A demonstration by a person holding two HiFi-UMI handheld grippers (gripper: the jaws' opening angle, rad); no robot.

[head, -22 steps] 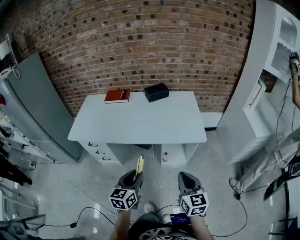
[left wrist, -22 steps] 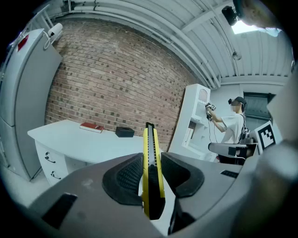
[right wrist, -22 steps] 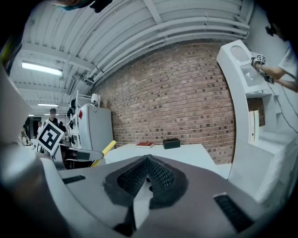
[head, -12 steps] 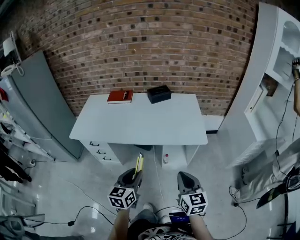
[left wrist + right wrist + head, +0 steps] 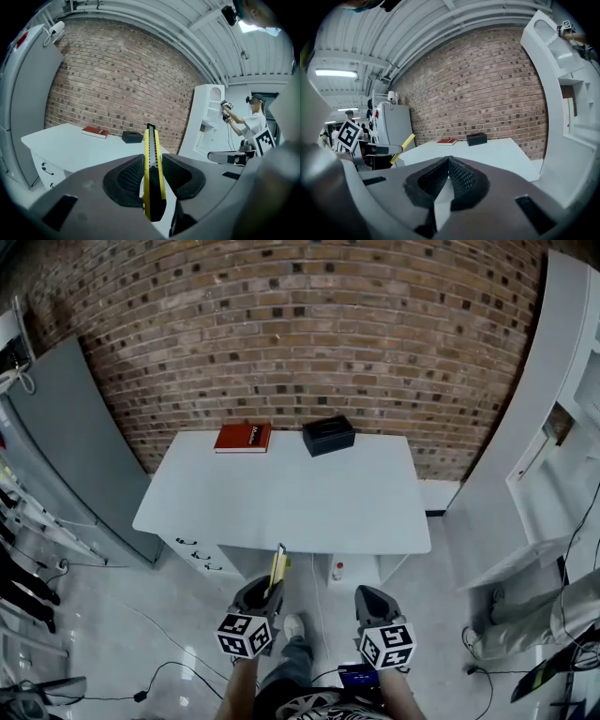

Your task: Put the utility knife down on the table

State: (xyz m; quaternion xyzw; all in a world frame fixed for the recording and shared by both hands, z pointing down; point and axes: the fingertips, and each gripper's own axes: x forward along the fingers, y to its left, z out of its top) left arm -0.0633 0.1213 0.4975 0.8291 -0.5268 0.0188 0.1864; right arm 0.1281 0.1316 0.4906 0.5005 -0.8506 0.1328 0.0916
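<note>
pale table [image 5: 281,498] with drawers under its left side, standing on a glossy floor [image 5: 131,634] against a brick wall; at its far edge lie a red book [image 5: 243,438] and, nearby but apart, a black box [image 5: 328,435].

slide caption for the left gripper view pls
Left gripper holds a yellow-and-black utility knife between its jaws, facing a white table with a red book and black box.

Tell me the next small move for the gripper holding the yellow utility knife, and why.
Probably carry the left gripper forward over the bare near part of the table. Its jaws clamp the utility knife, but in the head view it hangs over the floor, short of the table's front edge. The red book and black box sit at the far edge, out of the way.
</note>
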